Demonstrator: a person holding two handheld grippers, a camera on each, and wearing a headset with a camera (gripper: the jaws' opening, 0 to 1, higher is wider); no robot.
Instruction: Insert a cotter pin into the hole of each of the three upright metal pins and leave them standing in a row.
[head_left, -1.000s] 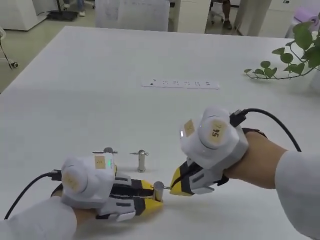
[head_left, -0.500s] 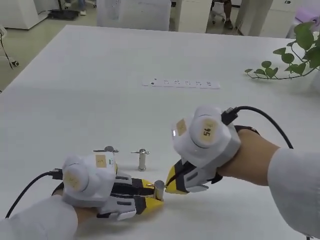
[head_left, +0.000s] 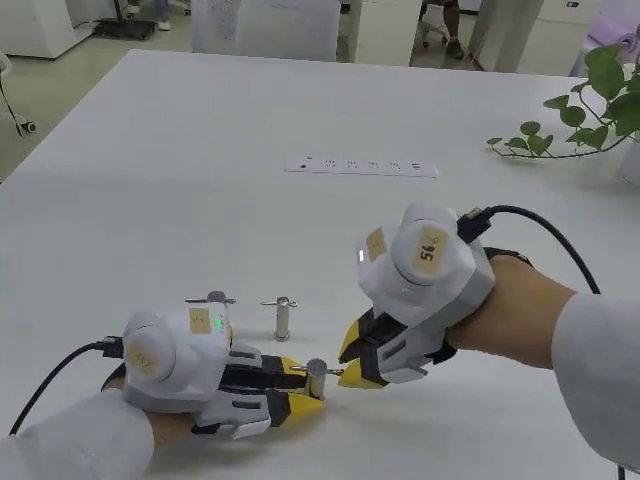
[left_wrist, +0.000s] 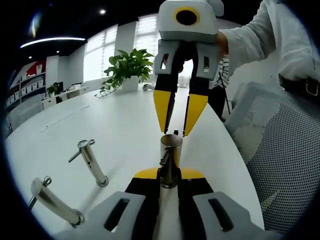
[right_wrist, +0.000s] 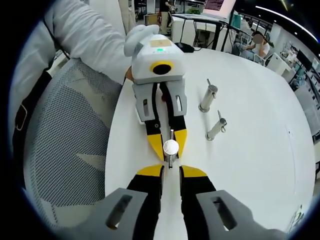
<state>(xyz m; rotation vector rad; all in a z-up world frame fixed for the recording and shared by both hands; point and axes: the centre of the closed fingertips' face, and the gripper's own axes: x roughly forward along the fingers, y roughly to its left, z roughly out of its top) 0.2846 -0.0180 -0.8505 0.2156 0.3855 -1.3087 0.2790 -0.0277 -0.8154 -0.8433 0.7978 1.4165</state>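
Backed off slightly, the narrowly parted, empty right tool faces the short silver metal pin clamped upright by the left tool, whose thin wire cotter pin points at it

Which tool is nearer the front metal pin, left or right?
Left. The left tool is shut around the front metal pin, one jaw on each side of its shaft. The right tool hangs just past the pin's head, jaws apart.
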